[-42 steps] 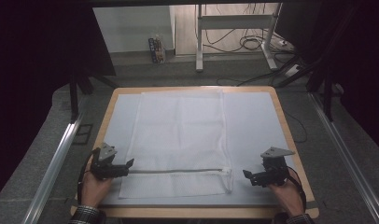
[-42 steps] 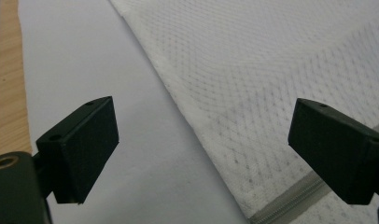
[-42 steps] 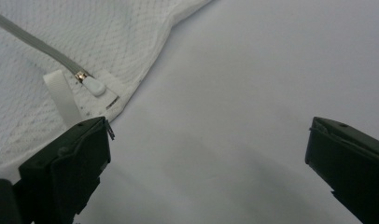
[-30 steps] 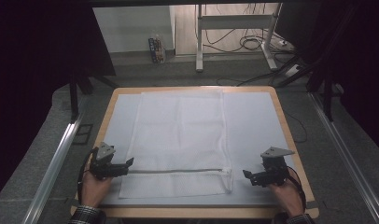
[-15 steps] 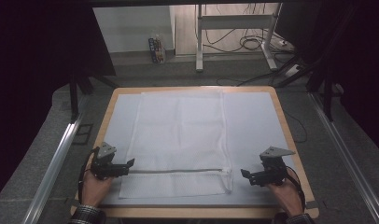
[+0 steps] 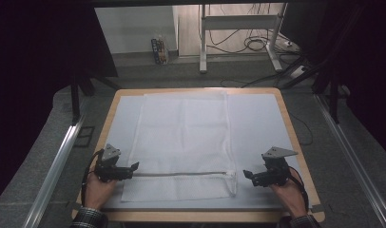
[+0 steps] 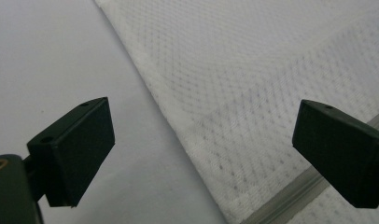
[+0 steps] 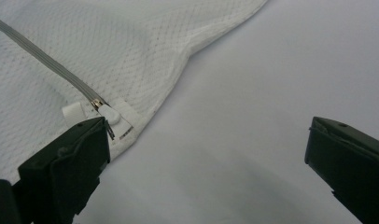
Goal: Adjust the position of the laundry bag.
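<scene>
right tongs (image 6: pixel 248 174) edged inward toward mesh bag (image 6: pixel 181 142) — zipper pull (image 8: pixel 109 113) beside one jaw | left tongs (image 6: pixel 134 166) unmoved at zipper's other end | both released | bench (image 6: pixel 257 118) | likely pull grab next

Mesh laundry bag (image 6: pixel 184 142) flat on surface (image 6: pixel 257 118), centred. Zipper (image 6: pixel 181 174) across bag's near end. Left gripper (image 6: pixel 134 167) at zipper's left end, right gripper (image 6: pixel 248 174) just beside its right end, zipper pull (image 8: pixel 108 113) by its jaw.
</scene>
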Motion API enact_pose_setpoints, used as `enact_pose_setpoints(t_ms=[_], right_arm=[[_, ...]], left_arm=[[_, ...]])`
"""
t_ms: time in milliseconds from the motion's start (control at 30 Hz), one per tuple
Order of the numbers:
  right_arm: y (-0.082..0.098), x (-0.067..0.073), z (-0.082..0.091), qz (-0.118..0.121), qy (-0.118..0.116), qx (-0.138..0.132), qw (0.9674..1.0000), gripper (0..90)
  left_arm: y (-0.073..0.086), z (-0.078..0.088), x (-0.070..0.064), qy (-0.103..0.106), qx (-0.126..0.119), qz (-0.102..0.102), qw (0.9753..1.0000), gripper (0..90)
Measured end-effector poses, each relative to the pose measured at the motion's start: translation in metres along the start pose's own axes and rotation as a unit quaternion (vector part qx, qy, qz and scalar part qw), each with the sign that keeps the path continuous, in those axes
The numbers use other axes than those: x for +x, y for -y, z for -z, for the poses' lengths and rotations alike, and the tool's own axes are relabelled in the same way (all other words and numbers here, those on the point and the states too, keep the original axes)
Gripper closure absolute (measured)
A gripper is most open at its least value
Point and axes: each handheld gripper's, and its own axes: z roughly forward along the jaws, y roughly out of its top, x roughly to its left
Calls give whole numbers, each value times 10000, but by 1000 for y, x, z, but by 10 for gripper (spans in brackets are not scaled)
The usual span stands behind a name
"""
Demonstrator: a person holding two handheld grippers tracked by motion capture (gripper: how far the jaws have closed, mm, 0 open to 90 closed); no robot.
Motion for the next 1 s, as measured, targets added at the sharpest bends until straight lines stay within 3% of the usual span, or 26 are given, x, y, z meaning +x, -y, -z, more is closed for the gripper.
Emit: enact_pose_setpoints(t_ms=[133,300,533,800,900,1000], right_arm=[[-3,2,-4,-7,-78,-48,10000,2],[-6,6,-10,51,6,41,10000,6],[-9,12,-18,128,59,187,9997,4],[-13,17,-24,154,-162,325,9992,4],[-14,19,-26,143,-251,380,9989,4],[-18,22,-29,261,-148,462,9985,21]], left_arm=[[1,-1,2,107,-97,202,9997,31],[0,-3,0,82,-72,130,9999,23],[-2,-5,-4,-105,174,-42,9998,39],[-4,-10,-9,-281,417,26,9987,19],[-4,-10,-9,-194,428,36,9989,11],[-6,-10,-10,-155,348,62,9993,19]])
